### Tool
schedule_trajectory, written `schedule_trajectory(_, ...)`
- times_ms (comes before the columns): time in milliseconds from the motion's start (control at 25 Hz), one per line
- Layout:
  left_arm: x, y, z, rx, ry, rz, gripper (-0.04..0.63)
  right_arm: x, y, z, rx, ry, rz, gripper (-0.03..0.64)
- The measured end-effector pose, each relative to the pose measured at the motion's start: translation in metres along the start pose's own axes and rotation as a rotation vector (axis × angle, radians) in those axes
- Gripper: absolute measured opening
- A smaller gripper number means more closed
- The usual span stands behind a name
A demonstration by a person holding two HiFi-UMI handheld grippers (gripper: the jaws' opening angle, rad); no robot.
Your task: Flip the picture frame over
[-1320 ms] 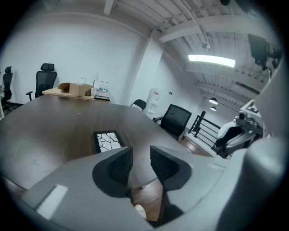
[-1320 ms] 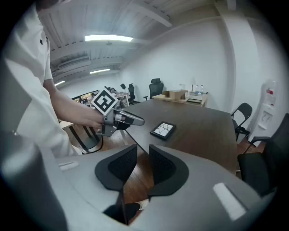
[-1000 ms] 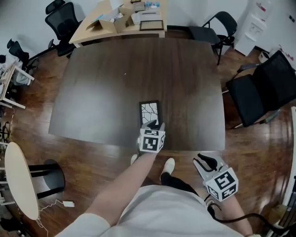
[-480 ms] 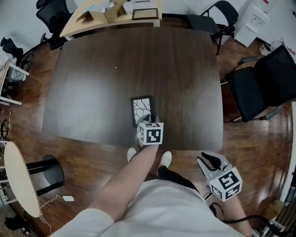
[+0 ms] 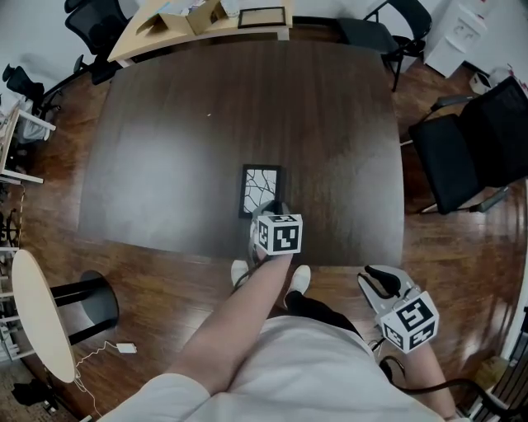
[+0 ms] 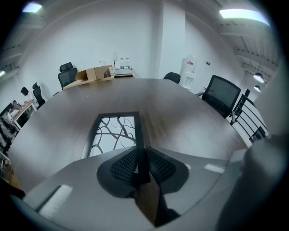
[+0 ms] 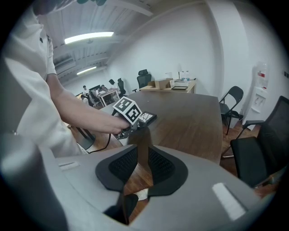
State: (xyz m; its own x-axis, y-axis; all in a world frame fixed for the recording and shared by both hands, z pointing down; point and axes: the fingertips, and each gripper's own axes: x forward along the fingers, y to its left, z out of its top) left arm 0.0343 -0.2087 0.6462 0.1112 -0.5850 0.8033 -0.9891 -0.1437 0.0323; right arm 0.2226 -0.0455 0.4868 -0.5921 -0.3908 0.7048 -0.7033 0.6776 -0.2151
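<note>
A black picture frame with a white, branch-patterned picture lies flat and face up on the dark wooden table, near its front edge. My left gripper is at the frame's near right corner. In the left gripper view the frame has its right border pinched between the jaws of the left gripper. My right gripper hangs over the floor, off the table's front right corner, shut with nothing in it. The right gripper view shows that gripper, the left gripper's marker cube and the frame beyond.
Black office chairs stand right of the table, and a folding chair at the back. A light wooden desk with boxes and another frame is behind. A round side table stands at the left.
The left gripper has stayed on the frame's near edge and the frame still lies flat. The head view has shifted slightly. The right gripper has hardly moved.
</note>
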Motion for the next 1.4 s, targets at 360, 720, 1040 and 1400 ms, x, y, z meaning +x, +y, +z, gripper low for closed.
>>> schedule_trajectory(360, -0.026, -0.009, 0.009, -0.066, -0.029, -0.179, 0.061, 0.014, 0.008, 0.016, -0.011, -0.02, 0.016, 0.074)
schedule_trajectory(720, -0.079, -0.033, 0.045, -0.375, -0.14, -0.707, 0.063, 0.028, 0.031, 0.041, -0.019, -0.034, -0.023, 0.074)
schedule_trajectory(1040, -0.092, -0.002, 0.053, -0.783, -0.162, -1.179, 0.064, 0.035, 0.063, 0.055, -0.005, -0.001, -0.08, 0.075)
schedule_trajectory(1400, -0.091, 0.044, 0.04, -0.991, -0.133, -1.419, 0.069, 0.04, 0.099, 0.062, 0.025, 0.032, -0.145, 0.075)
